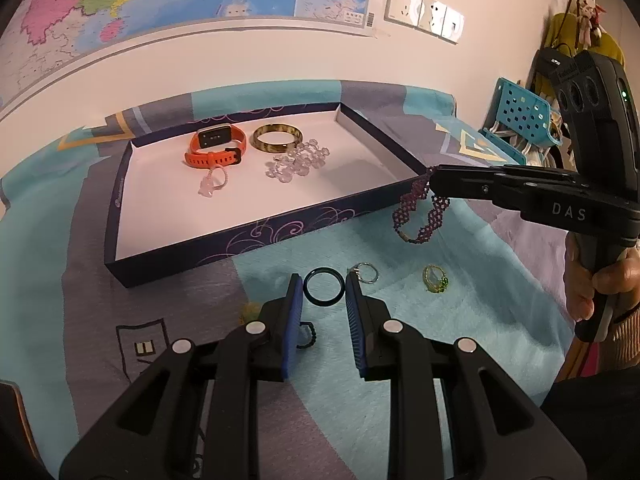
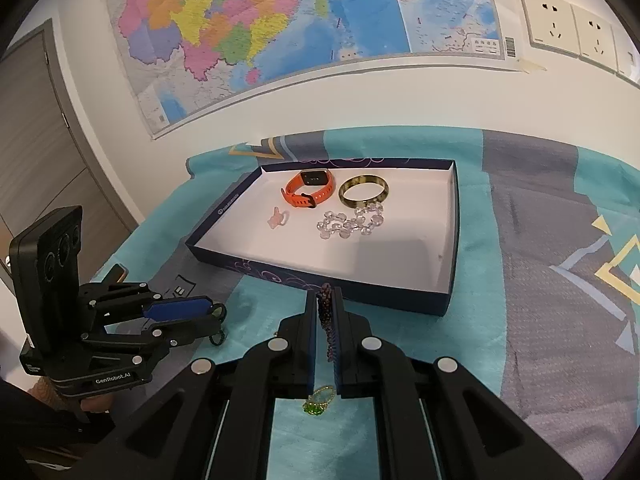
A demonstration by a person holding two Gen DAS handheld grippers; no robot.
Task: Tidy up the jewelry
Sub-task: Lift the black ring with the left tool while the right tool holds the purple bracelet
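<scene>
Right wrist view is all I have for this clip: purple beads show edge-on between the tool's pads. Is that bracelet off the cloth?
Observer: Yes. From the left wrist, the purple bracelet hangs as a loop from the right tool, apparently clear of the cloth, beside the box corner.
Operator: What is the left tool doing?
Observer: The left tool has a dark ring pinched flat between its tips.
Operator: Anything hidden behind my tool?
Observer: A silver key ring lies on the cloth, just right of the left tool.
</scene>
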